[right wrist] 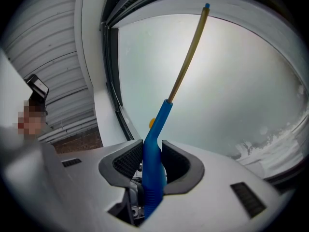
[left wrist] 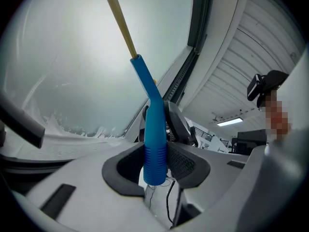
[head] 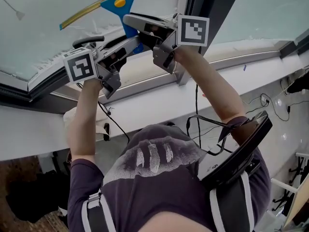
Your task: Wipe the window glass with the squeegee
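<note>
Nearest the head camera, at 6 o'clock, is the person's dark shirt (head: 159, 178). At 10 o'clock the left claw (left wrist: 157, 164) is pressed onto the ribbed end of the squeegee (head: 119, 5), on its blue handle. At 12 o'clock the right claw (right wrist: 150, 164) pinches the same handle further up. The blade appears to lie against the window glass (head: 43, 18) at 11 o'clock. Judgement: wiping is under way. White residue (head: 58, 58) along the lower pane edge remains uncleared. How much is already wiped cannot be determined.
</note>
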`<state>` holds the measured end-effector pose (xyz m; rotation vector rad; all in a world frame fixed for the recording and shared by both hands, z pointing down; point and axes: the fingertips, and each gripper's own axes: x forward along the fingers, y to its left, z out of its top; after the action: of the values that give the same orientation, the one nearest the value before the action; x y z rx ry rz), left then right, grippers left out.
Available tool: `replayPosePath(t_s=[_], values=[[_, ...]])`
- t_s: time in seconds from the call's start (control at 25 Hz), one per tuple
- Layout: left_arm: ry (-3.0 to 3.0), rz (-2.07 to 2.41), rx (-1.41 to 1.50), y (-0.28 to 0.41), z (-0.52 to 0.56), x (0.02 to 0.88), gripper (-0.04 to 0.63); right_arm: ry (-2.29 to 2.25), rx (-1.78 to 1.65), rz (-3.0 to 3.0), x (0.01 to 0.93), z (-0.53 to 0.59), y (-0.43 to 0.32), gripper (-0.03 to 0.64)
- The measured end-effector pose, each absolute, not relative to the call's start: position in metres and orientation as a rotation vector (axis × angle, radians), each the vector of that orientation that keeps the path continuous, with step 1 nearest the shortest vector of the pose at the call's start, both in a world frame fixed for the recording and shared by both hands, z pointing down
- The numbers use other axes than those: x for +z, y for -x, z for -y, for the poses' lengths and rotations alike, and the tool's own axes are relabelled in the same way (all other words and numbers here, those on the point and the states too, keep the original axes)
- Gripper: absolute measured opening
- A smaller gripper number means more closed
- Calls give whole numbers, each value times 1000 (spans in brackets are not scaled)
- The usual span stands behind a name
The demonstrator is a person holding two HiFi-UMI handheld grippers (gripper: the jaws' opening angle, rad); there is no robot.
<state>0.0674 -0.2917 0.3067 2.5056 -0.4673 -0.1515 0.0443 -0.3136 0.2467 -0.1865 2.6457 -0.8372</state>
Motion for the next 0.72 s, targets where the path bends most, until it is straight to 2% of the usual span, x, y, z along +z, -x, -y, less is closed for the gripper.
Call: replayPosePath(t_s=[0.32, 0.72], values=[[-2621, 644, -133, -83, 221, 328, 149, 60, -734, -2772, 272, 237, -57, 125], [-2542, 796, -86, -55, 163, 369, 148, -113, -814, -2797, 312, 178, -27, 126]])
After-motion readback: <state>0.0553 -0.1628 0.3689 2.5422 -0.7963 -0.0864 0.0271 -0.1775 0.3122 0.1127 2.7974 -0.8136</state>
